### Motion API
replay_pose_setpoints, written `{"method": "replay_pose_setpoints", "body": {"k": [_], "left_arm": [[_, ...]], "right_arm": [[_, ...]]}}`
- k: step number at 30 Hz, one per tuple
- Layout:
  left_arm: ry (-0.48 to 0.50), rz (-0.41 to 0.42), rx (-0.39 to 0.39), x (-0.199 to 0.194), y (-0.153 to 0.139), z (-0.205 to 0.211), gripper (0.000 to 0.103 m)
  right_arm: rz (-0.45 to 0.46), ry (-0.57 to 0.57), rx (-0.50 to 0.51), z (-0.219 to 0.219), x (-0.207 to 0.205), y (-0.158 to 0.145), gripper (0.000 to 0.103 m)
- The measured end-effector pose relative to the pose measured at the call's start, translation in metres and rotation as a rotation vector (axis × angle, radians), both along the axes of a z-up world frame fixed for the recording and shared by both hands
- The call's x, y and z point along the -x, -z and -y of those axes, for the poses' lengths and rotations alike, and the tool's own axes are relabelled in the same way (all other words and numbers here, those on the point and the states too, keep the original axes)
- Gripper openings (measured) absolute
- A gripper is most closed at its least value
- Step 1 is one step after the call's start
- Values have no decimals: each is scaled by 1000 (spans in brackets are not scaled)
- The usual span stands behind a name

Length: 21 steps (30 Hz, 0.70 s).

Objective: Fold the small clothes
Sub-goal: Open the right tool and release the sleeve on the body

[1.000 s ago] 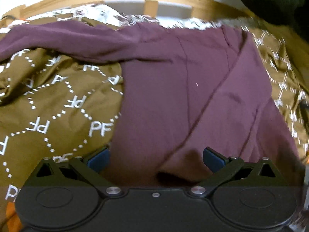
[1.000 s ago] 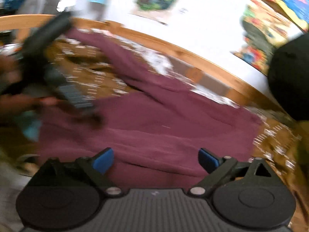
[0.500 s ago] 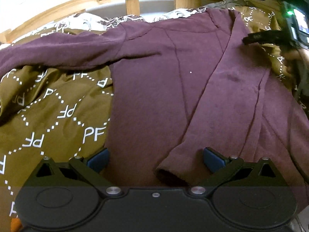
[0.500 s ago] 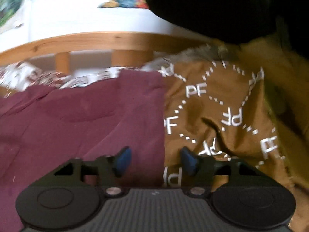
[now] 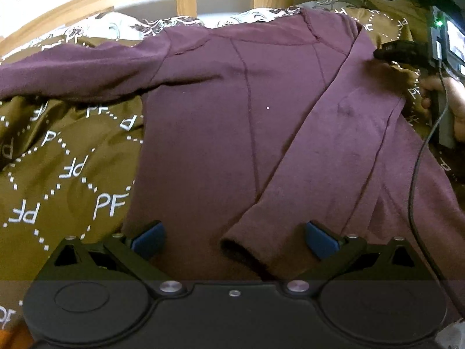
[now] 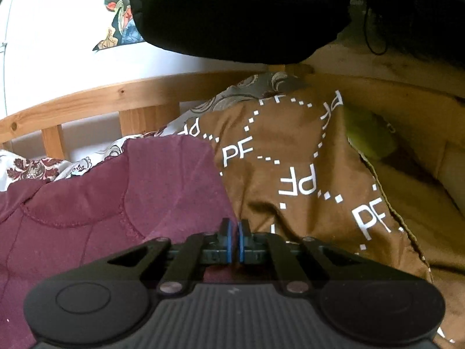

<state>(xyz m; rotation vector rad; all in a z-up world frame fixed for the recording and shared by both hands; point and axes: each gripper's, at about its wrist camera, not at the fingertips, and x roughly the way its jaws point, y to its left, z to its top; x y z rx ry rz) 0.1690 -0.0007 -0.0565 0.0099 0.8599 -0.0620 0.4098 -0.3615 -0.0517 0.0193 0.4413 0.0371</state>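
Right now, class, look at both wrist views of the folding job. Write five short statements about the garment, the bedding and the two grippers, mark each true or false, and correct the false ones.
1. The maroon top lies on a brown cover printed with white PF letters. True.
2. One sleeve is folded across the body of the top. True.
3. The left gripper is shut on the sleeve cuff. False: its jaws stand wide apart, with the cuff lying between them untouched.
4. The right gripper is wide open. False: its pads have just closed and now nearly meet at the top's edge.
5. The bed frame is metal. False: it is wooden, with slats.
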Motion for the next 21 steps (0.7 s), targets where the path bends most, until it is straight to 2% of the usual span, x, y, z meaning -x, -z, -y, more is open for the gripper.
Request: {"method": "replay_pose_setpoints", "body": {"k": [2,3,5,8,9,11,13,17,21], "left_arm": [[-3,5,5,3,1,-2,102],[-3,7,6,5,2,-3,102],[-4,12,6,7,3,-4,102],[-5,18,0,10,3,-3,102],[-5,18,-2,10,3,-3,102],[-9,14,-3,10,3,-2,102],[-17,3,-2,8,0,-3,102],[-57,16,12,13,-15,-17,102],[-136,94,29,23,-37,-50,102]], "right_arm": [[11,3,5,0,9,-3,25],[12,-7,18,0,15,-3,28],[5,-25,68,-7,37,-3,47],[-8,-51,153,-12,61,6,60],[-15,-43,189,-13,67,10,62],[-33,12,263,-18,73,18,80],[-41,52,329,-25,75,22,89],[-50,75,413,-35,77,21,93],[-59,72,357,-35,104,11,102]]}}
